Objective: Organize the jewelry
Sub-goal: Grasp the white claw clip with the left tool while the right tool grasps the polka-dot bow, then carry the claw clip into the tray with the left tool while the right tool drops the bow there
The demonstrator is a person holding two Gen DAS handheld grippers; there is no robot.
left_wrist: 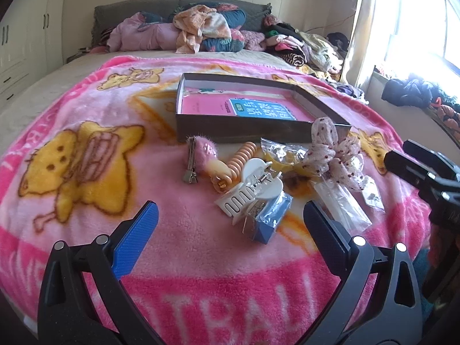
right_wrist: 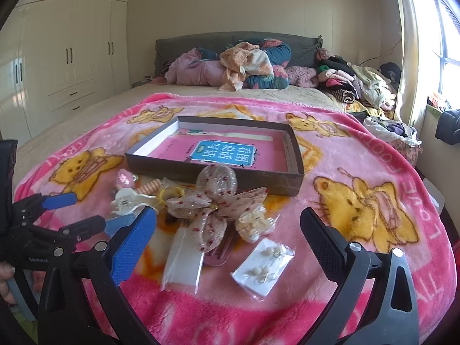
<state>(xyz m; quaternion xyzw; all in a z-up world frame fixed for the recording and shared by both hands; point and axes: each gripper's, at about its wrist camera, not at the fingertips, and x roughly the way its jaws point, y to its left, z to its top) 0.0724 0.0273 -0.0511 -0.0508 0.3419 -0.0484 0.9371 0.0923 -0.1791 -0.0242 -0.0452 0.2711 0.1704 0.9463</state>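
Observation:
A shallow dark box (left_wrist: 230, 132) (right_wrist: 218, 178) with a pink book inside lies on the pink blanket. In front of it is a pile of accessories: a white claw clip (left_wrist: 253, 184) (right_wrist: 129, 199), a pink fluffy hair clip (left_wrist: 201, 152), an orange coil tie (left_wrist: 238, 161), a dotted mesh bow (left_wrist: 336, 155) (right_wrist: 215, 201), a blue packet (left_wrist: 270, 218), and bagged pearl earrings (right_wrist: 263, 267). My left gripper (left_wrist: 230, 221) is open and empty, just short of the claw clip. My right gripper (right_wrist: 230, 230) is open and empty, around the bow and earrings area.
The blanket (left_wrist: 86, 143) covers the near part of a bed. Pillows and heaped clothes (right_wrist: 253, 63) lie at the headboard and far right. White wardrobes (right_wrist: 66, 57) stand left; a bright window (right_wrist: 442, 43) is right. The right gripper shows at the right edge of the left wrist view (left_wrist: 425, 172).

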